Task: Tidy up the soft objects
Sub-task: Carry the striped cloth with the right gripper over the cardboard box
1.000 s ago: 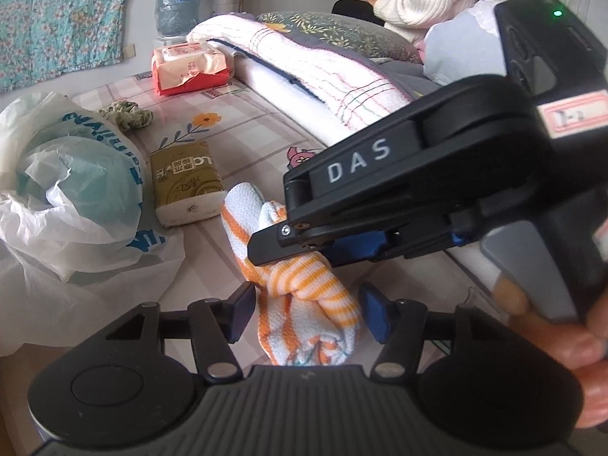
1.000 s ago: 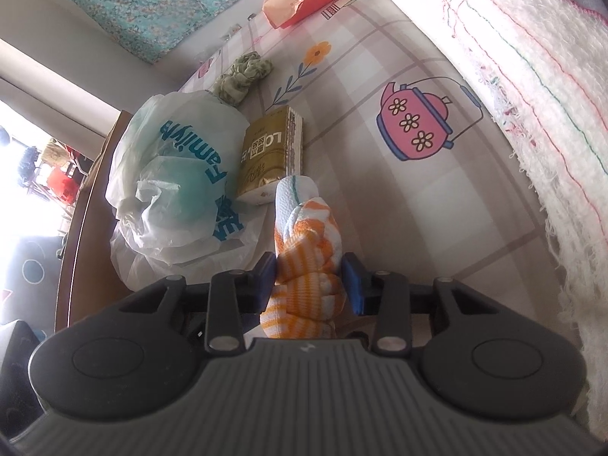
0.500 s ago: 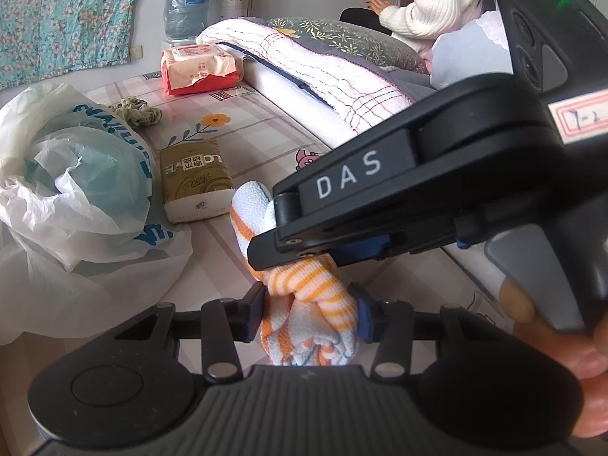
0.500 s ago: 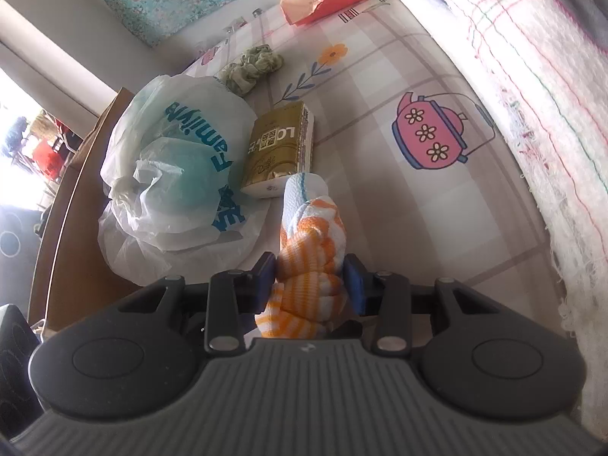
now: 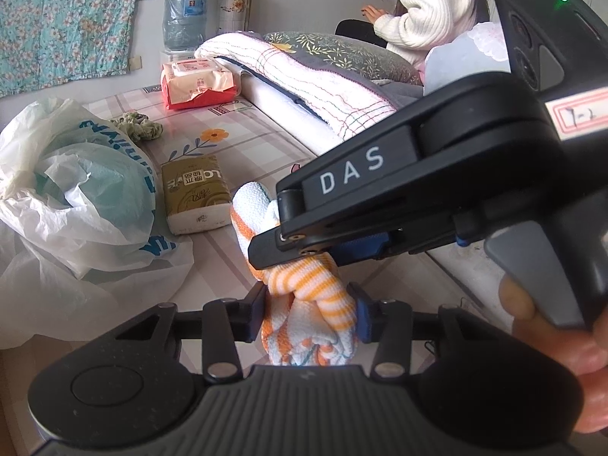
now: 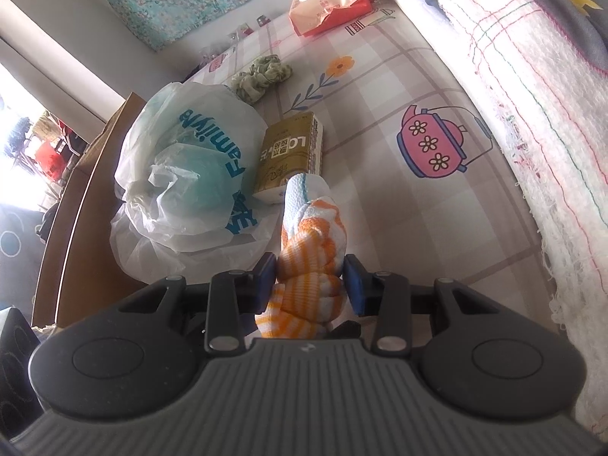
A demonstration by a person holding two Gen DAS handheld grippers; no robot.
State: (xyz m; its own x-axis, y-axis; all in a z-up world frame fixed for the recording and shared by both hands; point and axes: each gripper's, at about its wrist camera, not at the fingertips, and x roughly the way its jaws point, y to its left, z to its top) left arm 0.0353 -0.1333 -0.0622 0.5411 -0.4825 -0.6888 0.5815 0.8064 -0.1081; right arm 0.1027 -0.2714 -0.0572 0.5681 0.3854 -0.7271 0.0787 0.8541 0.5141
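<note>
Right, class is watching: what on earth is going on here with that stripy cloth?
A person holds a claw in each hand. The left claw and the right claw both grip one bunched orange-striped towel above the patterned mat. A white plastic bag and a gold tissue pack lie just beyond.

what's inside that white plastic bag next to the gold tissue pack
Through the thin white plastic bag a pale teal shape shows, beside the gold tissue pack. The crumpled plastic blurs it, so what it is cannot be told.
</note>
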